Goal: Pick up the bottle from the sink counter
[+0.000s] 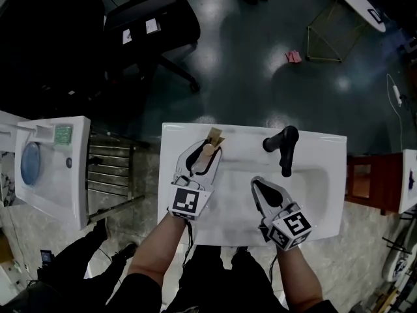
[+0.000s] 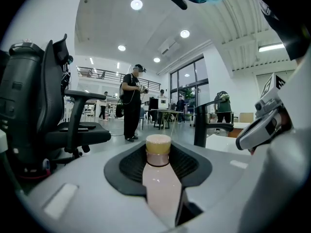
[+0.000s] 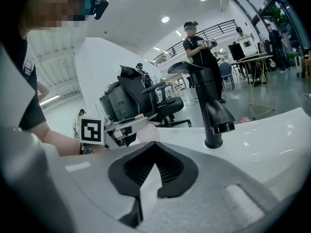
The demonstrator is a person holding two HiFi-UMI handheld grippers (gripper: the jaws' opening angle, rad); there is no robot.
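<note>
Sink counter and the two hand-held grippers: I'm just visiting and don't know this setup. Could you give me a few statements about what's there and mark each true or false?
1. The bottle has a tan cap and sits between the jaws of the left gripper. True.
2. The right gripper is clamped on the tap. False: it hangs over the basin with nothing between its jaws, apart from the faucet.
3. The faucet is black. True.
4. The sink counter is dark wood. False: it is white.
5. A black office chair stands on the floor beyond the counter. True.
</note>
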